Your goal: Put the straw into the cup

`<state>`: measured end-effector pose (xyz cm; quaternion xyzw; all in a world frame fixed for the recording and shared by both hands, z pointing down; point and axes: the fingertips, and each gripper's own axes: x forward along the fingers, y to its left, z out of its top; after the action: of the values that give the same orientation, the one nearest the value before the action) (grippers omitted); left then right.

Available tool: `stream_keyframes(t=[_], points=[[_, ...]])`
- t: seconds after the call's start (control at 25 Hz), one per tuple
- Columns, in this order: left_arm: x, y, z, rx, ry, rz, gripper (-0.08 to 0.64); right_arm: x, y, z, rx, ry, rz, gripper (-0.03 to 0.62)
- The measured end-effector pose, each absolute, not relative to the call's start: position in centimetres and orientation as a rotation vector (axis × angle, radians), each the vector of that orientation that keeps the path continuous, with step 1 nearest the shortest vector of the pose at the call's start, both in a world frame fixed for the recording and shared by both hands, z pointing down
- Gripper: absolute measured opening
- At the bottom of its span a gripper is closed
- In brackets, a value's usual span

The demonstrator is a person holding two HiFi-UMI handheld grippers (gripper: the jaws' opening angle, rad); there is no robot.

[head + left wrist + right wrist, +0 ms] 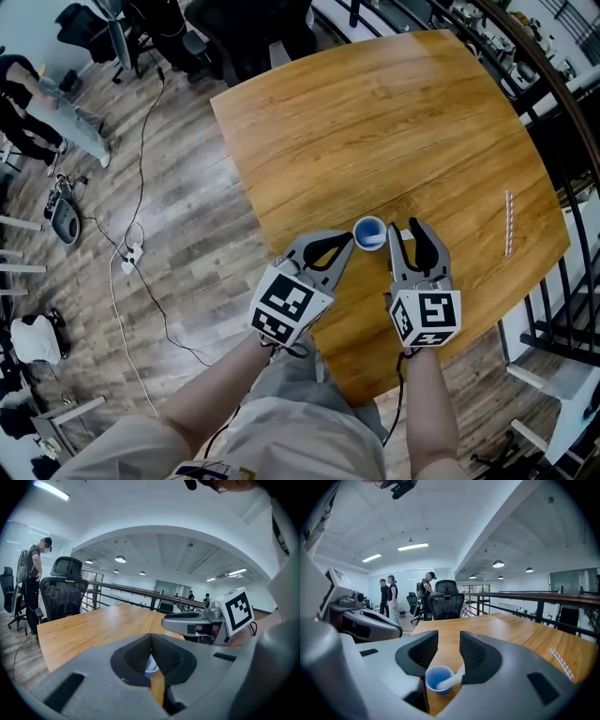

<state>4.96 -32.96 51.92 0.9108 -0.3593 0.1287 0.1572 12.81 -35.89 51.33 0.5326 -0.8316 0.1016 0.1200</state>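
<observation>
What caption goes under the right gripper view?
Open right gripper by a small blue cup on the wooden table, striped paper straw lying nearby.

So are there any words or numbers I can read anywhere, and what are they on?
None can be read.
The left marker cube and the right marker cube show only black-and-white square patterns, not letters.
The blue cup and the straw look plain.
Print on the person's clothes is too small.

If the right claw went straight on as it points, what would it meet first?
Probably the bare table beyond the blue cup, which sits low beneath the open right claw; depth is uncertain.
</observation>
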Motion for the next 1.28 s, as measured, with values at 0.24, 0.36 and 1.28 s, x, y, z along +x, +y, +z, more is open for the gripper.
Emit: stream_keyframes(t=[0.24, 0.36, 1.28], points=[[5.0, -30.8, 44.4, 2.682, -1.055, 0.293, 0.014, 12.5, -33.7, 44.5, 1.574, -2.457, 0.196, 0.132], [4.5, -29.8, 40.7, 2.705, -1.057, 0.238, 0.014, 11.7, -32.0, 40.6, 1.584, -2.489, 0.131, 0.127], [4.0, -21.4, 28.1, 2.993, -1.111, 0.071, 0.014, 13.3, -17.0, 28.4, 1.682, -2.686, 0.038, 0.035]])
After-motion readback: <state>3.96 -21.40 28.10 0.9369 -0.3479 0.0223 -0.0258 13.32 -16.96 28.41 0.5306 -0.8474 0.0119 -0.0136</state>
